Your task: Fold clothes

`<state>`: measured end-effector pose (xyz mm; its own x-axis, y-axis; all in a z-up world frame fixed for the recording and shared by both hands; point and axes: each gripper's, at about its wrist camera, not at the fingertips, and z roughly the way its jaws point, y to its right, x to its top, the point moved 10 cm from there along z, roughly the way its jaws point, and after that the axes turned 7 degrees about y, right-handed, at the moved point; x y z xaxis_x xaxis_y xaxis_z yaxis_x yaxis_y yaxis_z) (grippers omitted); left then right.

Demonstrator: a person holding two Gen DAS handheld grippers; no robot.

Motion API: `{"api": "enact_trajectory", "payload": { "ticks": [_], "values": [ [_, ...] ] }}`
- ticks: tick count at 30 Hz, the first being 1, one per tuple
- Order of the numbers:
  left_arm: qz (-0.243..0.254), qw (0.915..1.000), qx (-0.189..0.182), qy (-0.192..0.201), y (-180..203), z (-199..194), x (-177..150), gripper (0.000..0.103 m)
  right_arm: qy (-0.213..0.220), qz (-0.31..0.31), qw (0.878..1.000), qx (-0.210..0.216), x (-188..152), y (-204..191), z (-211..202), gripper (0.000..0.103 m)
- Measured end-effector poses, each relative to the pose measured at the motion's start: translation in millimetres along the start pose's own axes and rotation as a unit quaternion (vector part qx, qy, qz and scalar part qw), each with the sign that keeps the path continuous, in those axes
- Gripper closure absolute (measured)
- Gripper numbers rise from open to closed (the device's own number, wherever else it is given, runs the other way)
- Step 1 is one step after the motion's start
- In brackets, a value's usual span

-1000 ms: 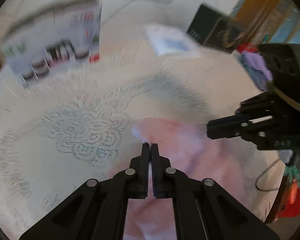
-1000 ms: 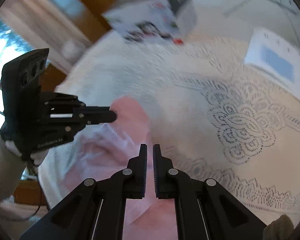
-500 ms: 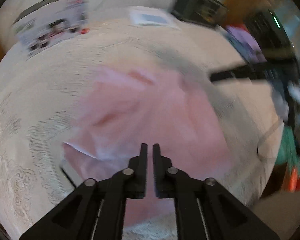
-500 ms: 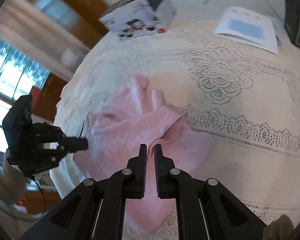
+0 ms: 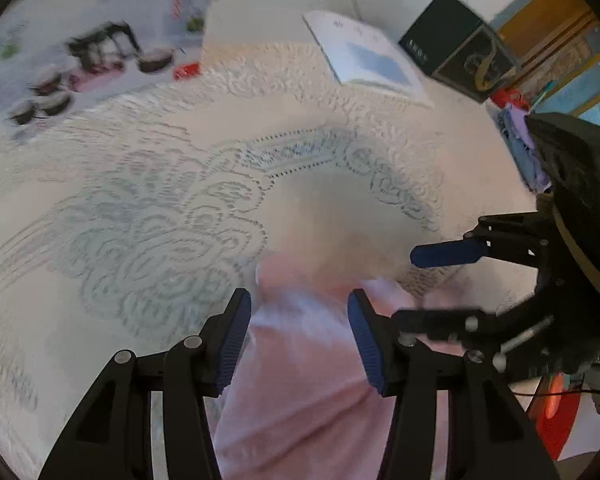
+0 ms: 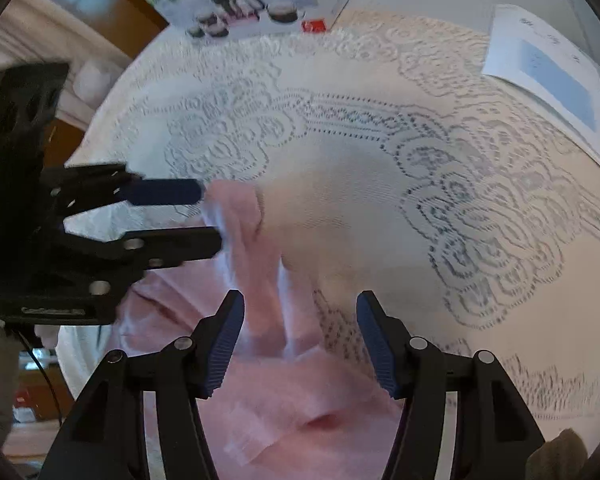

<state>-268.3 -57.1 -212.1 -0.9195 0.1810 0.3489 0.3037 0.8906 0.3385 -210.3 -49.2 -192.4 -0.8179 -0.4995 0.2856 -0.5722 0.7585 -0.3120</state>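
Both claws, left claw [image 5: 299, 334] and right claw [image 6: 300, 338], are opening, pads clear of the pink garment [image 6: 260, 280] below.

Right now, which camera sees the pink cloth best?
The right wrist view. There the pink cloth shows its bunched top edge and folded layers across the lace tablecloth. The left wrist view shows only a blurry pink patch between its own opening fingers, partly hidden by the right gripper.
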Motion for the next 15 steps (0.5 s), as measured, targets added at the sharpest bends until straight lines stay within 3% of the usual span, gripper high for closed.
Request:
{"api": "enact_trajectory", "payload": {
  "ticks": [1, 2, 3, 6, 10, 15],
  "values": [
    [0.002, 1.0000, 0.004, 0.000, -2, 4, 0, 0.061, -0.004, -0.005, 1.000, -0.002, 0, 0, 5, 0.066],
    [0.007, 1.0000, 0.005, 0.002, -1, 5, 3, 0.077, -0.010, -0.012, 1.000, -0.005, 0, -1, 11, 0.074],
    [0.012, 0.9999, 0.006, 0.003, -1, 7, 6, 0.100, -0.015, -0.018, 1.000, -0.005, -1, -2, 15, 0.088],
    [0.024, 0.9994, 0.007, 0.025, 3, -6, 9, 0.101, 0.017, -0.041, 0.999, -0.006, 7, -6, 7, 0.100],
    [0.050, 0.9949, -0.016, 0.087, 33, -58, 3, 0.101, 0.074, -0.045, 0.996, 0.037, 12, -11, -26, 0.100],
    [0.136, 0.9821, -0.012, 0.130, 86, -108, -45, 0.100, 0.131, -0.074, 0.984, 0.091, -32, -19, -92, 0.100]
  ]
}}
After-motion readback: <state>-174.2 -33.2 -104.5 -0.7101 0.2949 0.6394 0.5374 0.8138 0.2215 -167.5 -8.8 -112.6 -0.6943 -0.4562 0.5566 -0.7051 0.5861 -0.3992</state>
